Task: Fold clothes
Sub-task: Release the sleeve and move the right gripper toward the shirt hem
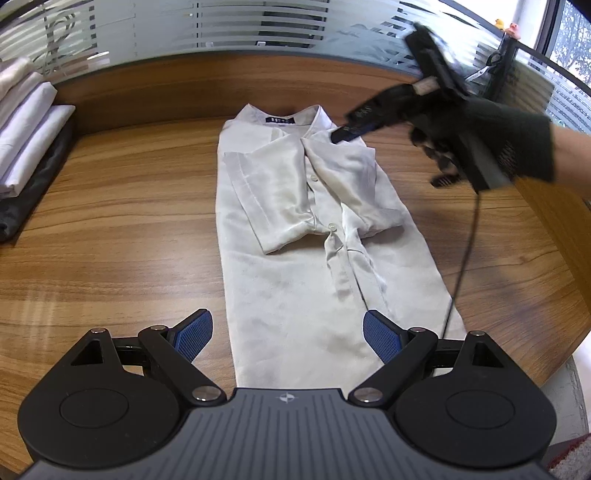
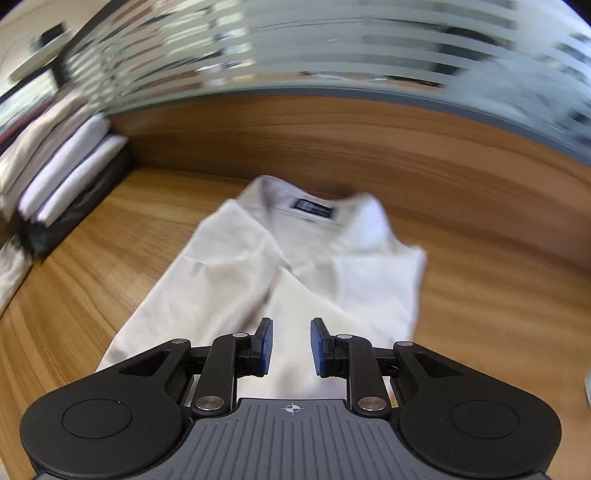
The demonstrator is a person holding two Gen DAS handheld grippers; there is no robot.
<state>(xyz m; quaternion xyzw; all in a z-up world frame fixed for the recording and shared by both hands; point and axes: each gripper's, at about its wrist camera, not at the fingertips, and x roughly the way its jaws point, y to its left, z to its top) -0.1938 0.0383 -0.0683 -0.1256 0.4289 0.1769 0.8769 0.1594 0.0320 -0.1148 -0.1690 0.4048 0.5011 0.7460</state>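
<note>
Shirt hem hidden, right gripper view blurred, seemingly empty-jawed

This is looking like an office: a wood-grain desk is sitting against a low wooden panel, and above it a glass partition with frosted horizontal stripes is running the whole width. At the far right a window is letting in daylight, with two small toy ducks perched on the partition's top edge.
</note>
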